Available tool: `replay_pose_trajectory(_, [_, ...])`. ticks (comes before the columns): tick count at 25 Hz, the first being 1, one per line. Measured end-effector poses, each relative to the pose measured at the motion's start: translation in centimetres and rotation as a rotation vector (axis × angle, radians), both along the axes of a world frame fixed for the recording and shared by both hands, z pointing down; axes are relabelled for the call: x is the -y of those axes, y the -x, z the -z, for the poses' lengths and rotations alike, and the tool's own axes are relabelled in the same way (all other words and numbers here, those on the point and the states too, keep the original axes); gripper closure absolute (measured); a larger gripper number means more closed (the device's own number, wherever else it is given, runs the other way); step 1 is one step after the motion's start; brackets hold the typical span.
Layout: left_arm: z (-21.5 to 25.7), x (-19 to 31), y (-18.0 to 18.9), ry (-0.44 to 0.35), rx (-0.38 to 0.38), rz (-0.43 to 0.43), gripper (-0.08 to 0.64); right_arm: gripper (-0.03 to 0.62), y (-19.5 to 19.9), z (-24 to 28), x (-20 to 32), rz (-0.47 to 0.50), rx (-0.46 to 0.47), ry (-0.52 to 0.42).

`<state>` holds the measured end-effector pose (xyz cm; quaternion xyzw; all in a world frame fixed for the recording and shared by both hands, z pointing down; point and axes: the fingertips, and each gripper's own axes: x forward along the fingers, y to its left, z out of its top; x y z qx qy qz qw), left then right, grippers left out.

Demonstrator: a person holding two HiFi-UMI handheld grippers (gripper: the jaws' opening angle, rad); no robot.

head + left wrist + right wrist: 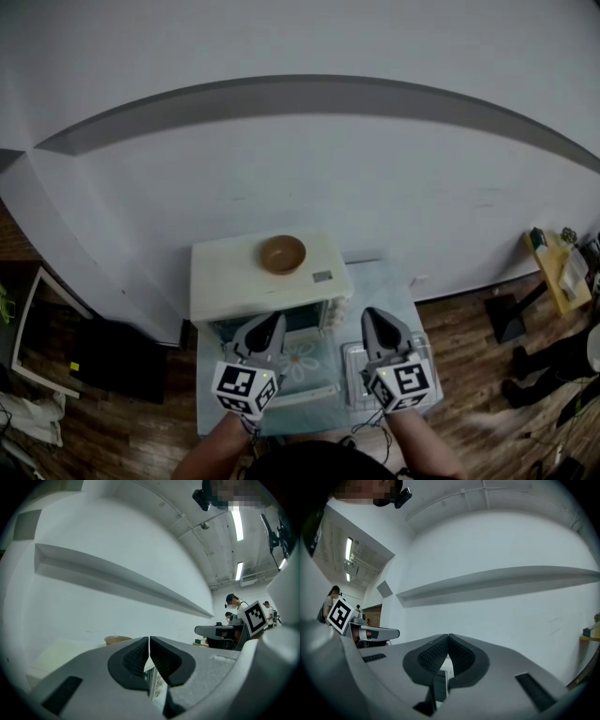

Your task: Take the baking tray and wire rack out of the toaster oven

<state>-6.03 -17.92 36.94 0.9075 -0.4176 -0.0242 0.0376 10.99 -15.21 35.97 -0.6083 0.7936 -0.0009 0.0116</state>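
The left claw (pixel 273 322), closed on nothing (pixel 149 648), hovers before a white toaster oven (pixel 253 281) on a pale tabletop (pixel 375 281). The oven's door (pixel 305 361) hangs open toward the person, and a brown bowl (pixel 282 254) sits on its roof. To the right, the right claw (pixel 369 315), likewise closed and empty (pixel 448 646), is above a shallow tray (pixel 353 375) on the tabletop just beside the oven. Whether that is the baking tray or the wire rack cannot be told.
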Motion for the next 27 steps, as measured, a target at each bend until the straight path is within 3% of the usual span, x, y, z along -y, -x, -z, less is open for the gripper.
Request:
replay_pose_trajectory(13, [-1.2, -0.1, 0.9, 0.024, 0.004, -0.001, 0.548, 0.588, 1.3, -0.4, -0.1, 0.026, -0.005, -0.002])
replay_pose_trajectory(27, [-1.4, -1.2, -3.2, 0.024, 0.004, -0.076, 0.548, 0.588, -2.0, -1.1, -2.5, -0.023, 0.035, -0.009])
